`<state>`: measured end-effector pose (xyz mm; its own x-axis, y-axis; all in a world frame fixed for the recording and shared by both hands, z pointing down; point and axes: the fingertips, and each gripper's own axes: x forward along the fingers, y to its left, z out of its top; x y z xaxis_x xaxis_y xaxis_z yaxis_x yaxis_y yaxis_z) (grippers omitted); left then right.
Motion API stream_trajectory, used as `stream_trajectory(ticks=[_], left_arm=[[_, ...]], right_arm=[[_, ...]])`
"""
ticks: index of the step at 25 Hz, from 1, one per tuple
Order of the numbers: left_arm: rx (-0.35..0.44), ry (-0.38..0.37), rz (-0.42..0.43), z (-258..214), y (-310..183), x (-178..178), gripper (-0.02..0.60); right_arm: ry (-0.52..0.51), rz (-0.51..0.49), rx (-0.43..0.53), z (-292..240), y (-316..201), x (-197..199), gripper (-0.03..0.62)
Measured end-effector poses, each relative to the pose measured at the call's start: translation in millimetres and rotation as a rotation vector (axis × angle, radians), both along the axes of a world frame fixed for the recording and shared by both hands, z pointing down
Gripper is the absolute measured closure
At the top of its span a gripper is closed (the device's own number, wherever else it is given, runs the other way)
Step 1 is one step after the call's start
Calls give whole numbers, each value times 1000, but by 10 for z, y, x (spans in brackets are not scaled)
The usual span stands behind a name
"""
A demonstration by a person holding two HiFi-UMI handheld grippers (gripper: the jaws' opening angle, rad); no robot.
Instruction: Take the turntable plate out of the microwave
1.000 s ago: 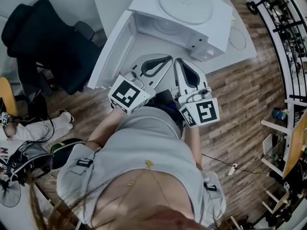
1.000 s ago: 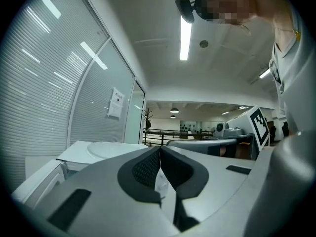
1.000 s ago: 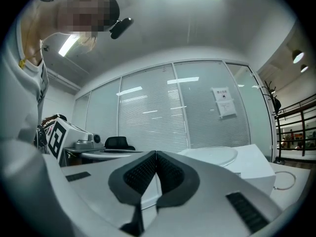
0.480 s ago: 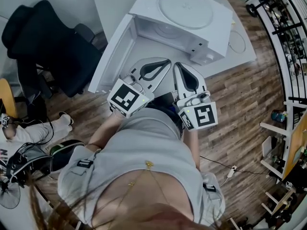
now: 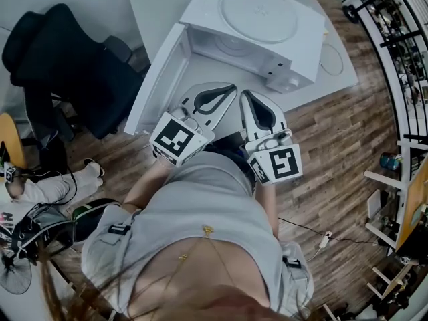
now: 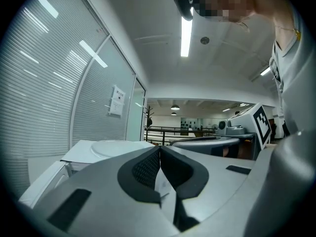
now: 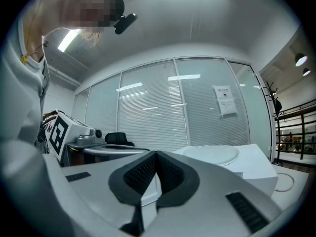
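The white microwave stands on a white table with its door swung open to the left. The round clear turntable plate lies flat on the microwave's top; it also shows as plate and plate. Both grippers are held side by side in front of the open cavity, close to the person's body and apart from the microwave. My left gripper is shut with nothing in it, jaws touching. Equally shut and bare is my right gripper, seen closed.
A thin round ring lies on the table right of the microwave. A black office chair stands to the left, metal shelving to the right. Another person sits on the wooden floor at lower left.
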<state>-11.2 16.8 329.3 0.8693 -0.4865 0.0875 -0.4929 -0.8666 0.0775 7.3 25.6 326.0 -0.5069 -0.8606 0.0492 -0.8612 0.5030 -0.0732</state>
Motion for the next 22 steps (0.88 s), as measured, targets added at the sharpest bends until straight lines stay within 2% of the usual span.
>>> stream_trajectory(ticks=[22], left_arm=[[-24, 6, 37, 53, -2, 1, 552]], right_arm=[[25, 24, -16, 46, -19, 18, 577]])
